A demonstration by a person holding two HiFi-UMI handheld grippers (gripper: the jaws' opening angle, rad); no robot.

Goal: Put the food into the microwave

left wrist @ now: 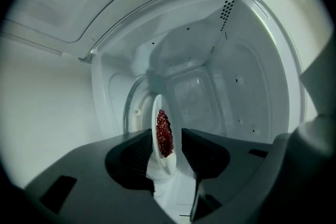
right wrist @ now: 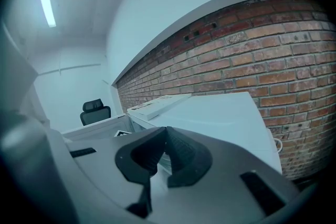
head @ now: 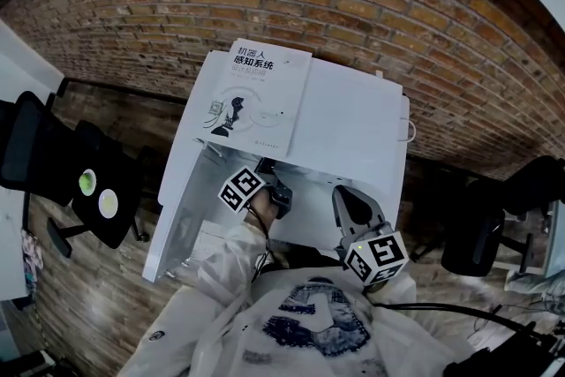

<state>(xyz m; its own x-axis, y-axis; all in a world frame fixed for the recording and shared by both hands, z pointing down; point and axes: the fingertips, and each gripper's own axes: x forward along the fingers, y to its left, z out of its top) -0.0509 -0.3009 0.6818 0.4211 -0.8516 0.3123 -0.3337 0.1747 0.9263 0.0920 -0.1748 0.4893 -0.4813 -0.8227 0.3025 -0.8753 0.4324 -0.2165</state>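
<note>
The white microwave (head: 353,119) stands with its door (head: 190,199) swung out to the left. My left gripper (head: 275,194) reaches into the cavity (left wrist: 231,86). In the left gripper view a small white plate (left wrist: 157,113) carrying dark red food (left wrist: 164,134) sits between the left gripper's (left wrist: 167,136) jaws, over the glass turntable (left wrist: 131,107). A gap shows at each pad, so the jaws are open. My right gripper (head: 346,194) hovers outside, in front of the microwave's right side. Its (right wrist: 165,134) pads meet at the tips, with nothing held.
A white book (head: 256,97) lies on the microwave's top (right wrist: 226,113). A brick wall (right wrist: 262,50) runs behind. Black office chairs stand on the left (head: 97,190) and on the right (head: 481,234). The open door (right wrist: 94,128) is to my left.
</note>
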